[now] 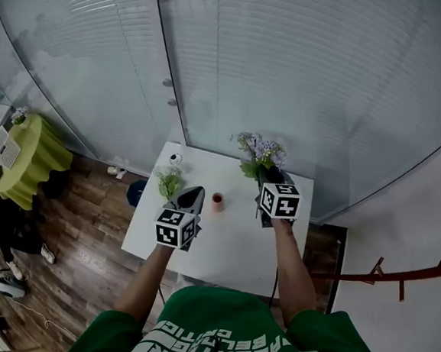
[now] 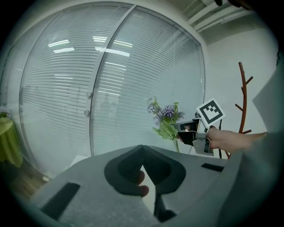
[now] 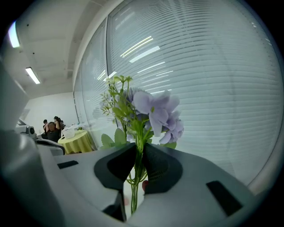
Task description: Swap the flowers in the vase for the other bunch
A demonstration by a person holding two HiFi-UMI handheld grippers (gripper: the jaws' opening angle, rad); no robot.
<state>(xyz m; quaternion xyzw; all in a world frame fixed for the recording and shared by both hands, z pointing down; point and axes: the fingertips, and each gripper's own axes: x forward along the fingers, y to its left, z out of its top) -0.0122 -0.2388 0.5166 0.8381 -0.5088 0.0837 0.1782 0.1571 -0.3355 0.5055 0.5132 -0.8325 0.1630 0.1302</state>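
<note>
Gripping the purple flower bunch (image 3: 153, 111) by its stems — right gripper (image 3: 137, 148) clenched; left gripper (image 2: 142, 148) pinched shut, tips together

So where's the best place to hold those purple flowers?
Probably on the bunched stems below the purple flowers, from the side, as the right gripper does: the stems stand upright and slim, the flowers spread wide.

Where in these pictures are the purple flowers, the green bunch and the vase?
purple flowers (image 3: 153, 110), right gripper view, on a pale petal.
green bunch (image 1: 170, 183), head view, on its leaves.
vase (image 1: 217, 202), head view, on its body.
</note>
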